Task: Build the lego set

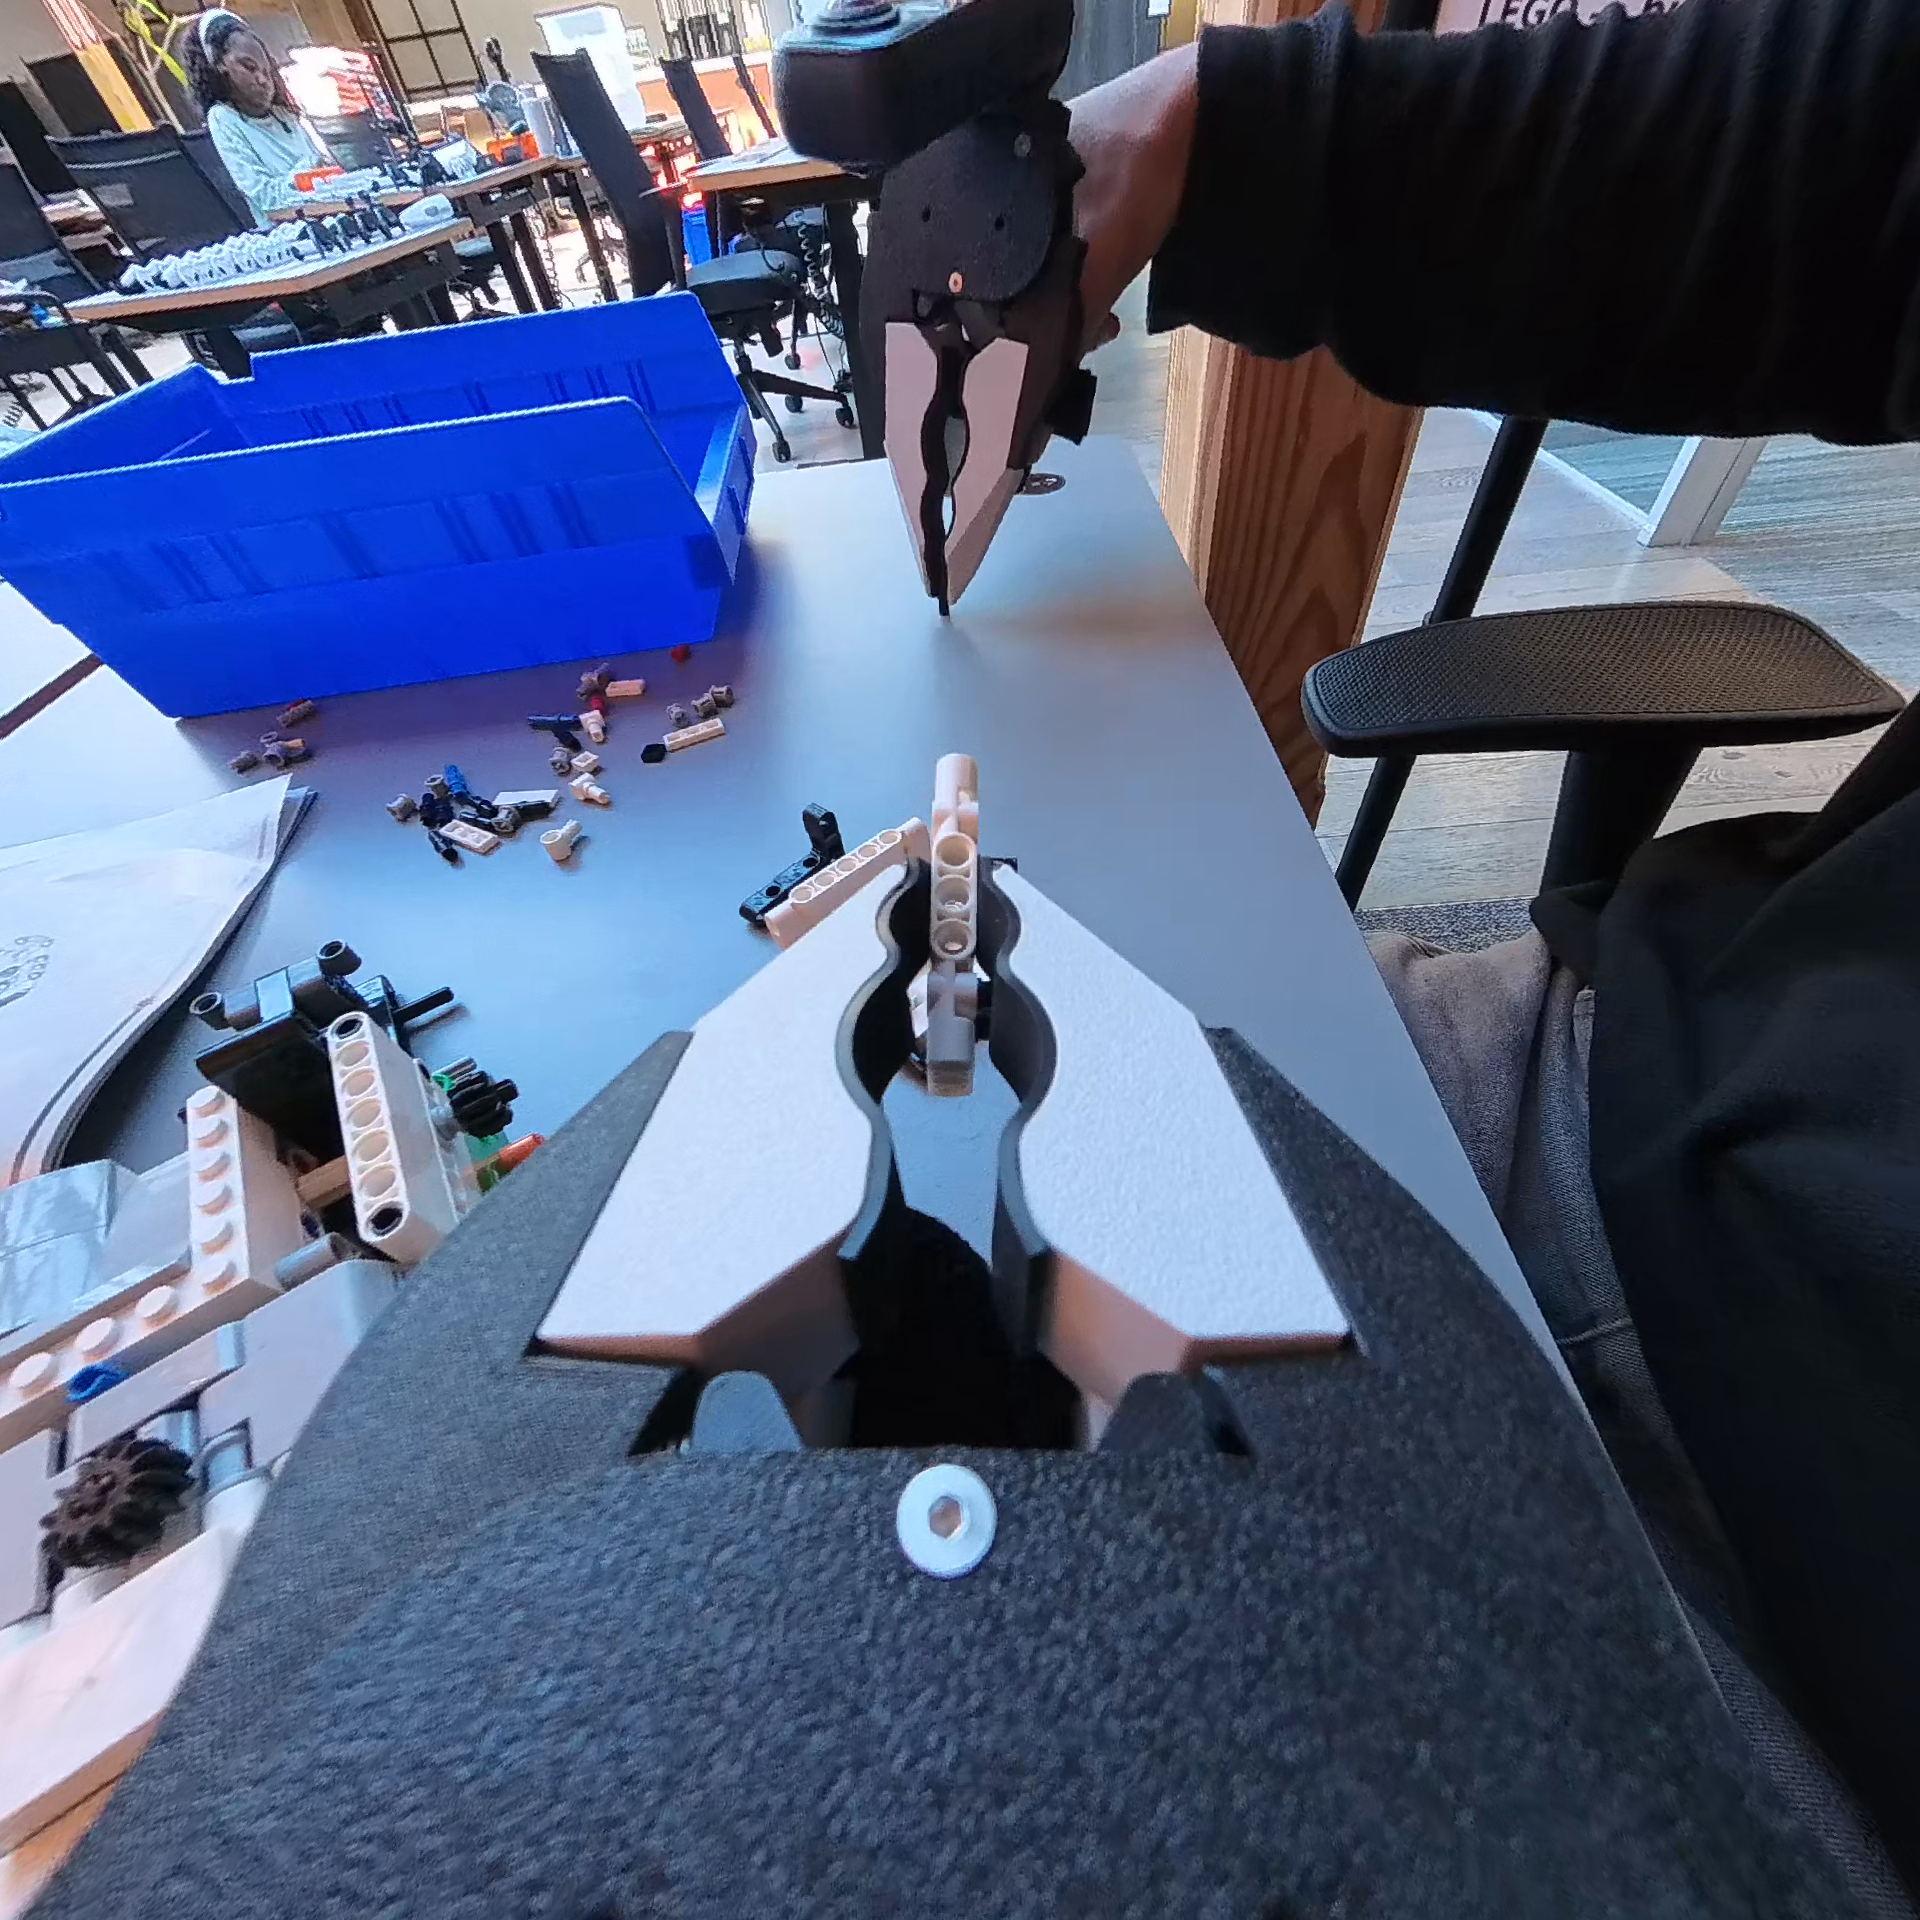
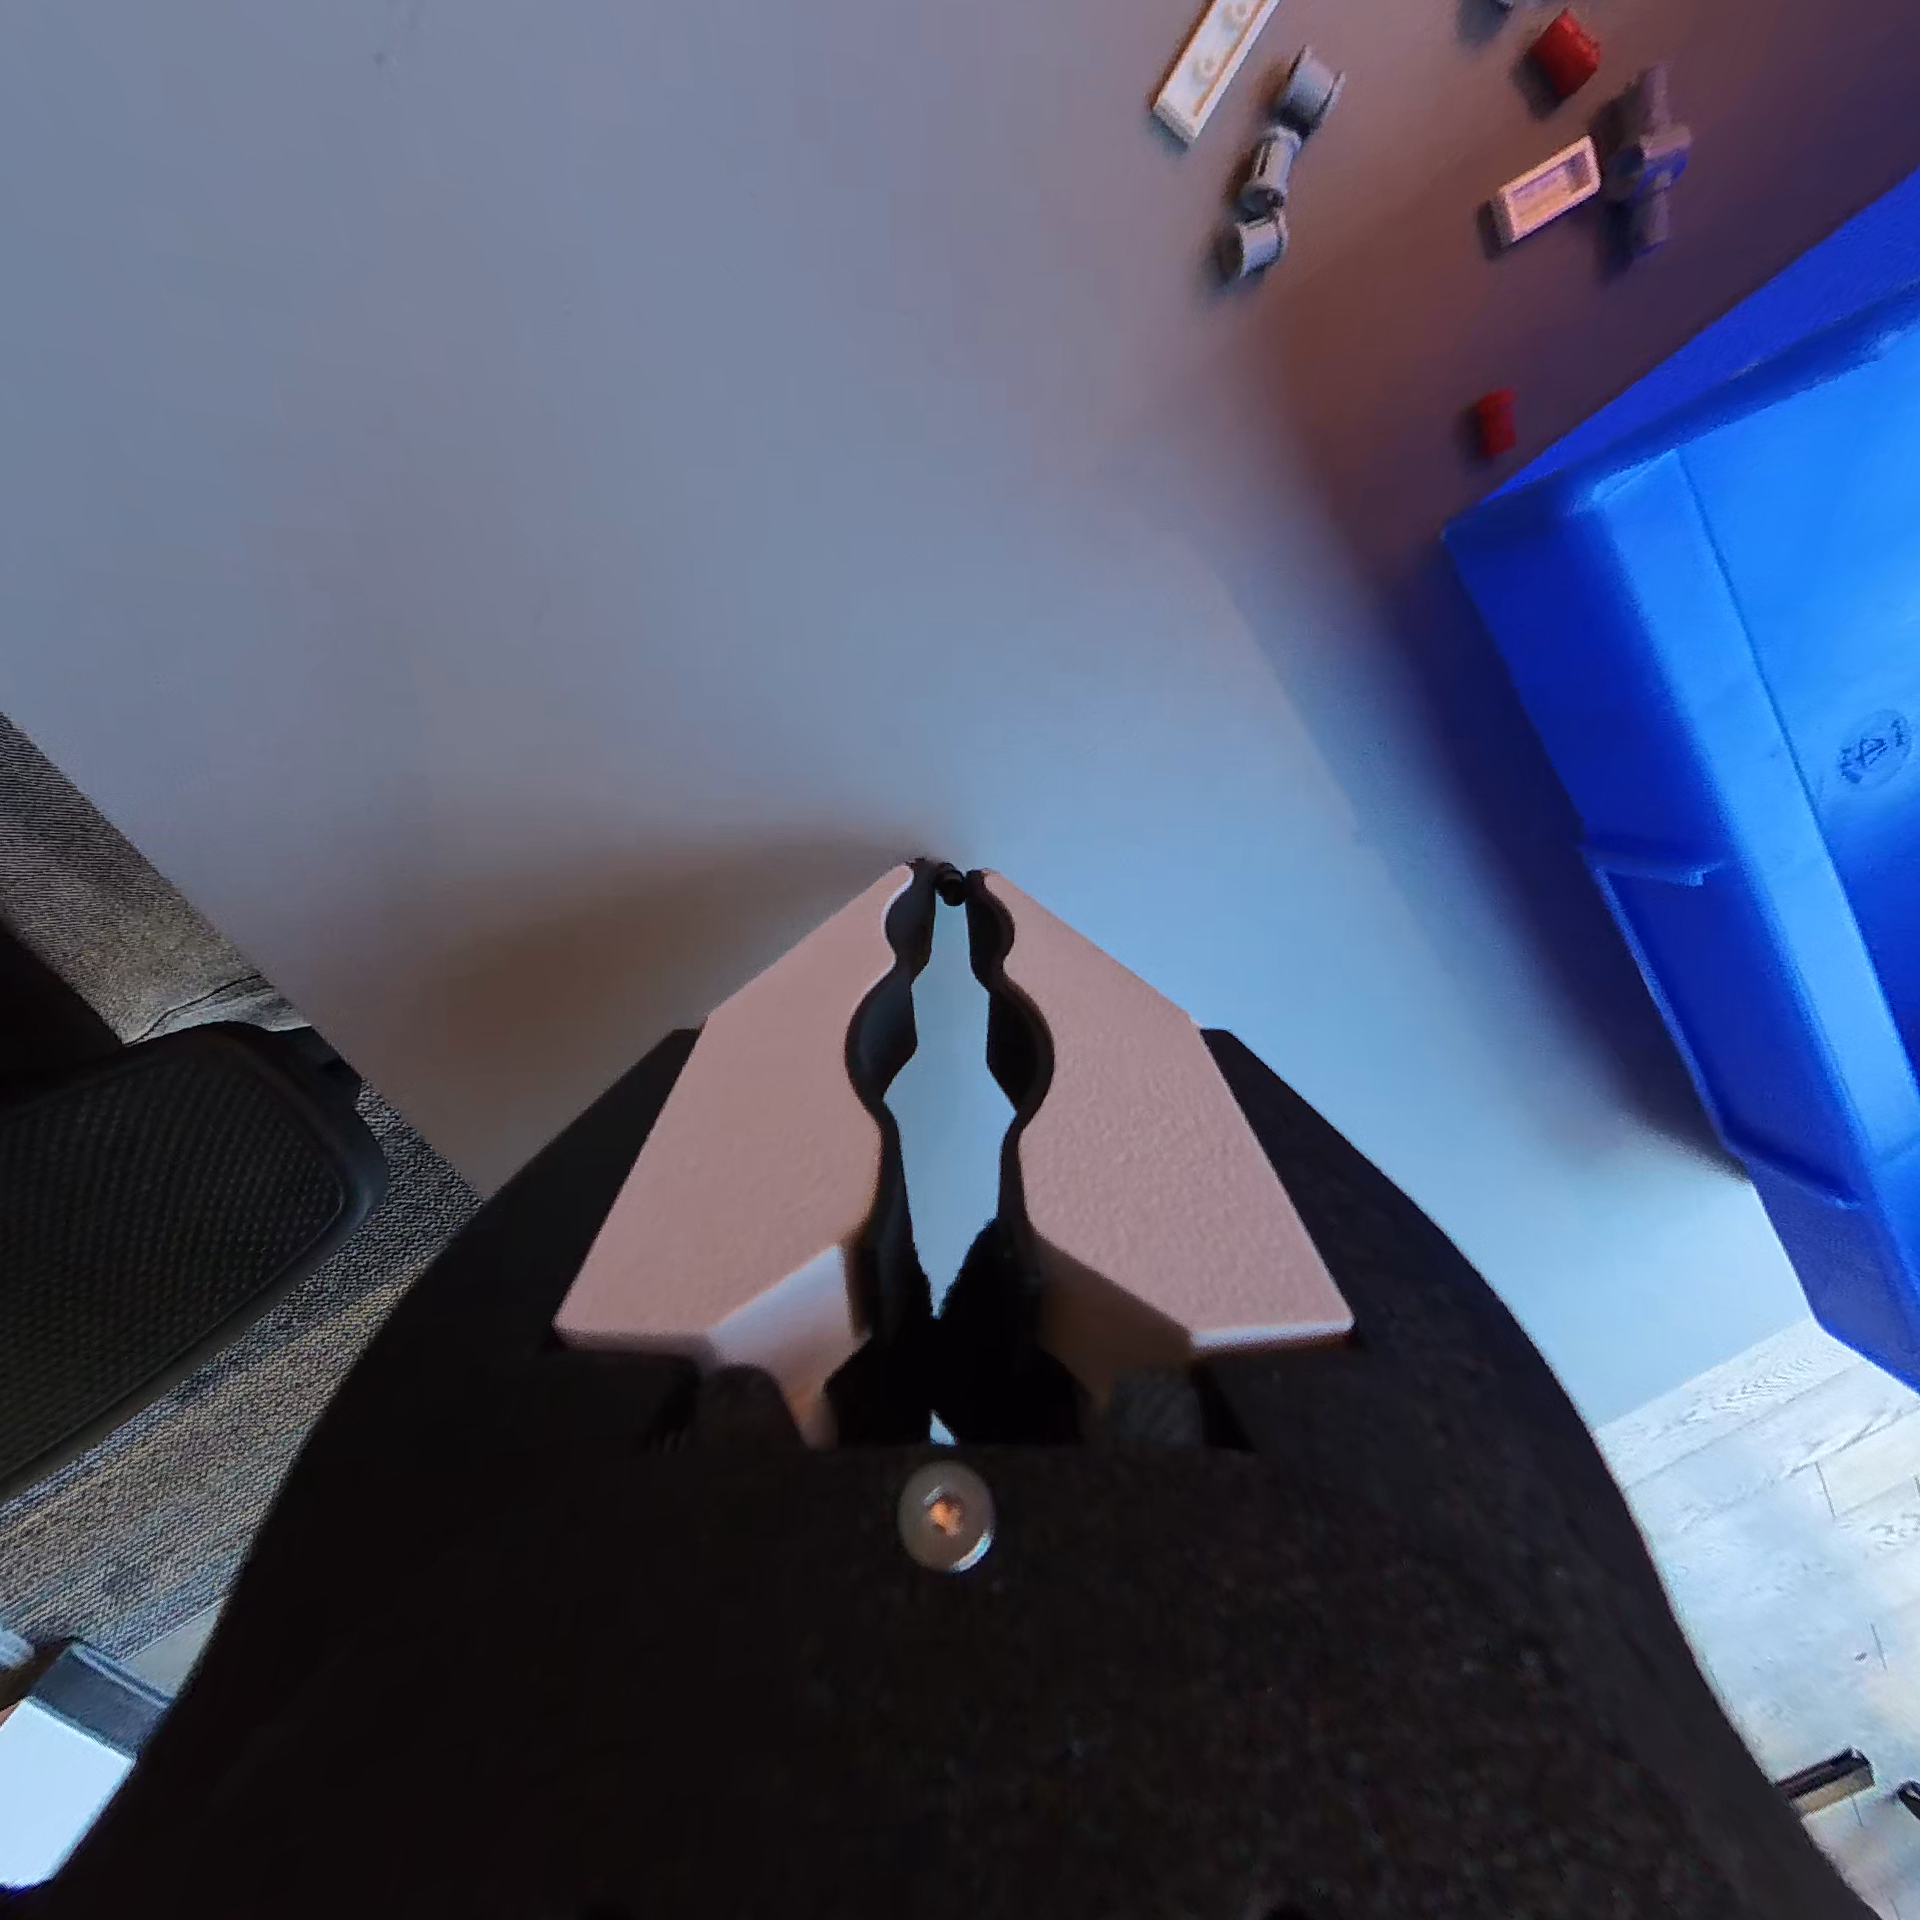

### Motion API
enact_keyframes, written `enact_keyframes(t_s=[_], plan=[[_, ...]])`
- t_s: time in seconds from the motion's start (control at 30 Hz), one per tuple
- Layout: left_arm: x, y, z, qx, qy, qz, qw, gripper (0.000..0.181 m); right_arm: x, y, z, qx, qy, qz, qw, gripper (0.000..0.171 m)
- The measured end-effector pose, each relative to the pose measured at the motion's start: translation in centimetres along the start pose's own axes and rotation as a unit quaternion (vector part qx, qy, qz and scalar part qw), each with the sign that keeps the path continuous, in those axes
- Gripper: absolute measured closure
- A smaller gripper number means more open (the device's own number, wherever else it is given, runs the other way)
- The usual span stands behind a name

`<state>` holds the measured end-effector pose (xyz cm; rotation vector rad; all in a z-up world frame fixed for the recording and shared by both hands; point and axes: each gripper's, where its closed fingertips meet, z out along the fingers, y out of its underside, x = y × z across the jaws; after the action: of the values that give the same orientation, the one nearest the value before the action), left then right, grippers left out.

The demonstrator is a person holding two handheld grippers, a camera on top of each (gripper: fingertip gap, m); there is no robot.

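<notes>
Left claw [image 1: 951, 935] gripping white beam assembly [image 1: 954, 883] above worktop [image 1: 1091, 727], right claw [image 2: 948, 878] pinching tiny black pin [image 2: 949, 876] near worktop's right edge, beside blue bin [image 2: 1714, 779].

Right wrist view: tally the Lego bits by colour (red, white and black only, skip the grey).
Red pieces: 2
White plates: 2
Small black piece, pinched at the tips of the right gripper: 1
Total: 5
</notes>
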<state>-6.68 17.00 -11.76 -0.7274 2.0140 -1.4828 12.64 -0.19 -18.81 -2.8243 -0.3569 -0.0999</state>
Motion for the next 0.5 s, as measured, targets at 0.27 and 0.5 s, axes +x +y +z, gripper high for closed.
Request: enact_keyframes(t_s=[0.27, 0.5], plan=[[-0.5, -1.8, -1.1, 0.049, -0.003, -0.022, 0.999, 0.175, 0.5, -4.5, -2.4, 0.088, 0.055, -0.023, 0.994, 0.167], [-13.4, -10.7, -8.7, 0.171, -0.184, -0.097, 0.963, 0.176, -3.5, -27.9, -13.7, 0.44, 0.174, -0.129, 0.872, 0.167]])
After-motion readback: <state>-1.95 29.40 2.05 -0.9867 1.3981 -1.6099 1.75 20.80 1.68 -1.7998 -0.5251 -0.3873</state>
